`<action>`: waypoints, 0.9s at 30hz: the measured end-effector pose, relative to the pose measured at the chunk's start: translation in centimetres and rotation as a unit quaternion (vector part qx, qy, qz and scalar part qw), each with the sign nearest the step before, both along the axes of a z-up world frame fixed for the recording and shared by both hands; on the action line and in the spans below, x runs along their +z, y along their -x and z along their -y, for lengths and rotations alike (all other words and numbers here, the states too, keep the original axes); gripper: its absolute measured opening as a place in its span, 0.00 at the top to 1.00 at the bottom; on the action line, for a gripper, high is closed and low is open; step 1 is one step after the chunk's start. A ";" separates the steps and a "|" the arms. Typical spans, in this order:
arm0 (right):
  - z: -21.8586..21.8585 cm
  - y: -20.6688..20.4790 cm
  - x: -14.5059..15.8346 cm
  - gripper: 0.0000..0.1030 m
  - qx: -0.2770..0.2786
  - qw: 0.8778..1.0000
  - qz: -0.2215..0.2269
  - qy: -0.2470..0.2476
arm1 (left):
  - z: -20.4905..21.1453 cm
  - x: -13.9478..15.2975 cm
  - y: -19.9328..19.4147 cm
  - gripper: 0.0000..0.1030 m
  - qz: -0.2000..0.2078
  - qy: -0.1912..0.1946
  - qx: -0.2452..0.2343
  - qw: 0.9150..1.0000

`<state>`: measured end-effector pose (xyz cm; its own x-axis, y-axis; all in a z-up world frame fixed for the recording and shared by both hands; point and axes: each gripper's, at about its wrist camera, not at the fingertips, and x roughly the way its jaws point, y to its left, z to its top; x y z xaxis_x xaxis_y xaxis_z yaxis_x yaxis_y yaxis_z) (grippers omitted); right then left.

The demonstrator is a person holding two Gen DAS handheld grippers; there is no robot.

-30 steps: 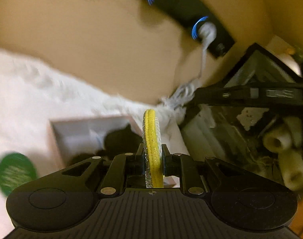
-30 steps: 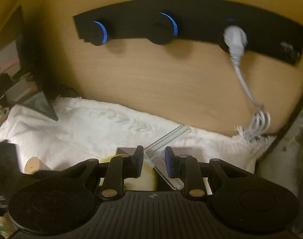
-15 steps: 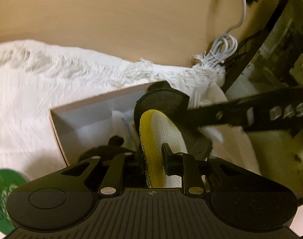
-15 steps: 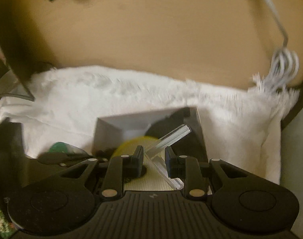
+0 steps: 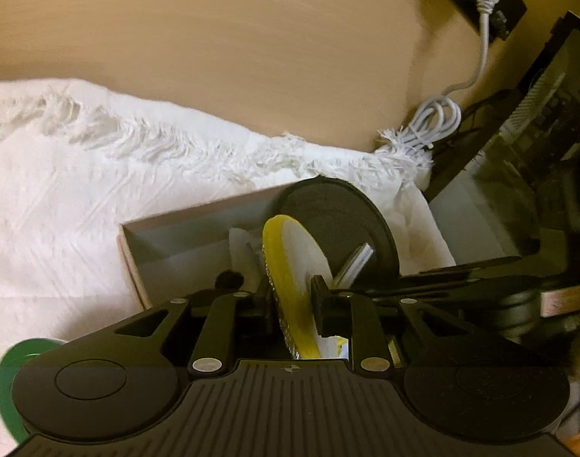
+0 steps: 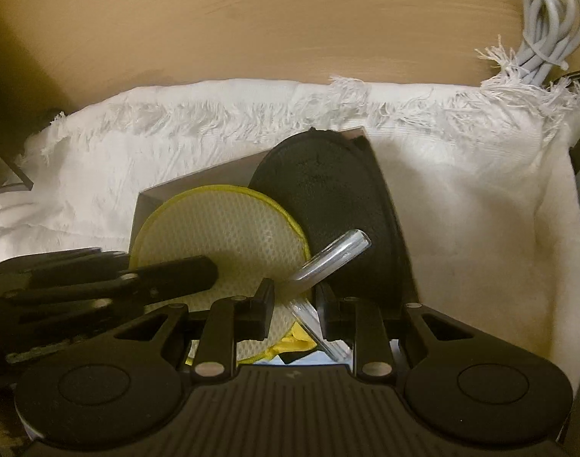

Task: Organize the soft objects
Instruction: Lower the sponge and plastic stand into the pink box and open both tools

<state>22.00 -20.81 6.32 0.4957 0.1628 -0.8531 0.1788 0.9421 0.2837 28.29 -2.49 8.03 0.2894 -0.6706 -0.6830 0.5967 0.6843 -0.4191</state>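
Found the yellow pad (image 5: 290, 259) standing on edge inside the open box (image 5: 191, 224), just beside the black pad (image 5: 339, 221) that leaned at the box's right end. Saw the left gripper (image 5: 295, 304) pinching the yellow pad low down, one finger on each face. Noted its jaws having just eased apart a little, with the pad between them and touched on both sides. Could not tell whether the pad's bottom edge had reached the box floor. Logged the right gripper (image 6: 294, 297) close alongside, set narrow and clamped on a clear plastic piece (image 6: 332, 255) whose free end lay in front of the black pad. Recorded the box resting on a white fringed cloth (image 5: 80, 190).

Judged the step in hand: seating the yellow pad in the box, nearly complete. Judged the next move to need a fuller release, then a straight withdrawal that neither tips the pad nor fouls the other gripper.
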 end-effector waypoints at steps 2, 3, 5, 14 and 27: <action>0.0 -0.1 -0.1 0.77 0.001 1.000 0.001 -0.002 | -0.3 0.8 0.3 0.77 0.011 -0.005 0.000 1.000; 0.1 -0.2 -0.1 0.77 0.001 1.000 0.001 -0.004 | -0.5 1.2 0.5 0.77 0.017 -0.007 0.002 1.000; 0.4 -0.2 -0.3 0.77 0.000 1.000 0.002 -0.007 | -0.8 1.8 0.7 0.77 0.026 -0.006 0.008 1.000; 0.6 -0.2 0.1 0.77 -0.011 1.000 0.012 0.027 | -2.3 4.7 2.1 0.80 0.061 0.006 0.017 0.998; -1.0 2.2 1.9 0.76 0.010 0.997 0.051 0.065 | 1.1 1.3 1.6 0.82 0.077 -0.081 -0.025 0.993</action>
<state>19.80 -19.83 8.26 0.5792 0.0651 -0.8126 0.1364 0.9750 0.1754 26.68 -3.60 9.33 0.3677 -0.5716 -0.7335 0.6809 0.7027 -0.2063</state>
